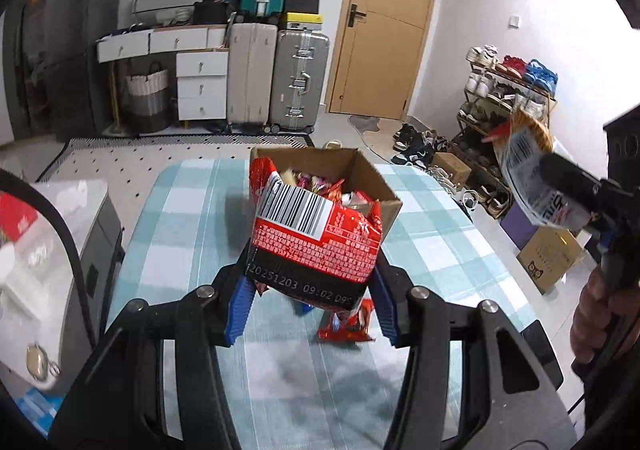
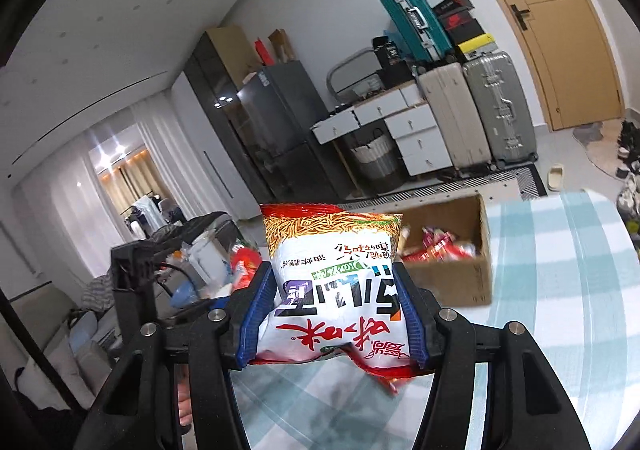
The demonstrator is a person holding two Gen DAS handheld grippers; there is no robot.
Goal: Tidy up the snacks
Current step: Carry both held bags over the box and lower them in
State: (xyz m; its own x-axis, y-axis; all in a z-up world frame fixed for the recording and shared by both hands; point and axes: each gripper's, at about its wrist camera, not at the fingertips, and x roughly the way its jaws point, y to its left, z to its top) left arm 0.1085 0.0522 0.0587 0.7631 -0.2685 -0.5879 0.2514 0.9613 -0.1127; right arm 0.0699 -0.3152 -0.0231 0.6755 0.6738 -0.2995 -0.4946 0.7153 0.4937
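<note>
Checked blue-and-white cloth covers the worktop (image 1: 192, 218), bare around the cardboard box (image 1: 380, 186) of snacks near its far edge. Left tool (image 1: 310, 274) clamps a red packet (image 1: 316, 234); only this view shows another red packet (image 1: 348, 324) lying below. Right tool (image 2: 334, 310) grips a white noodle-snack bag (image 2: 336, 286).

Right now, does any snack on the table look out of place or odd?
Yes. One small red packet lies loose on the checked tablecloth, outside the cardboard box that holds the other snacks. It lies below the red bag held in the left gripper. Nothing looks spilled or torn.
</note>
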